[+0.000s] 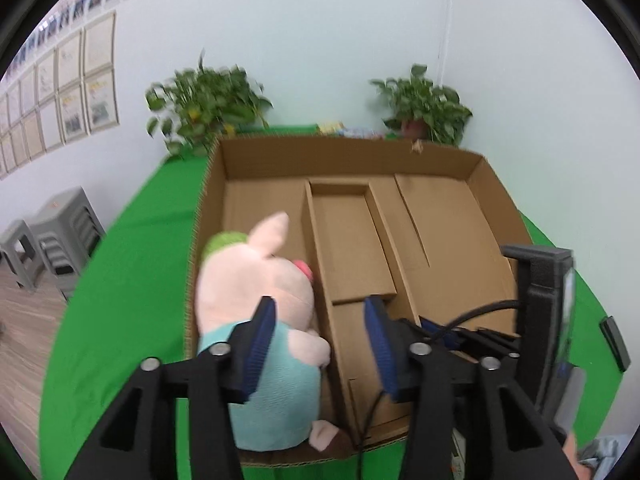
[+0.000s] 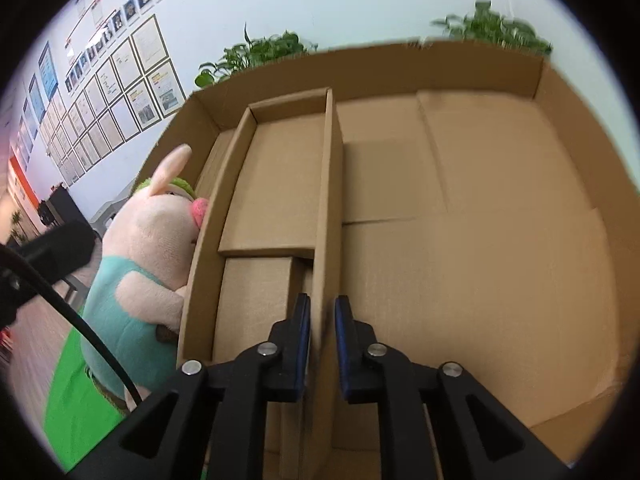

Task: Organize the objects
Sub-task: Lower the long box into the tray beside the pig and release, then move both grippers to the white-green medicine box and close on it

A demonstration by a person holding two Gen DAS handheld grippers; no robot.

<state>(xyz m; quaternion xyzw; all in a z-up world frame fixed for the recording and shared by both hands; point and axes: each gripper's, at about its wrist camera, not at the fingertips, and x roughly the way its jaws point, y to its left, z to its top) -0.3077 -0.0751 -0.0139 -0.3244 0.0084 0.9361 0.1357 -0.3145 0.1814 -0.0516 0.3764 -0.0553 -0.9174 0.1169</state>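
Observation:
A pink plush pig [image 1: 256, 280] in a teal top lies in the left compartment of an open cardboard box [image 1: 348, 142] on the green table. My left gripper [image 1: 320, 340] hangs just above the pig's body, open; its left finger [image 1: 260, 340] overlaps the toy and the pads do not press on it. In the right wrist view my right gripper [image 2: 322, 332] is shut on the upright cardboard divider [image 2: 326, 200], the right wall of the narrow middle compartment. The pig [image 2: 148, 248] shows there at the left, outside that compartment. The right gripper's black body [image 1: 540, 300] stands at the right of the left wrist view.
The box's wide right compartment [image 2: 480, 260] and middle compartment [image 1: 348, 240] hold nothing. Two potted plants [image 1: 208, 100] [image 1: 424, 108] stand behind the box on the green cloth [image 1: 132, 280]. Grey stools [image 1: 52, 236] stand on the floor to the left. A small black object [image 1: 612, 344] lies at the table's right edge.

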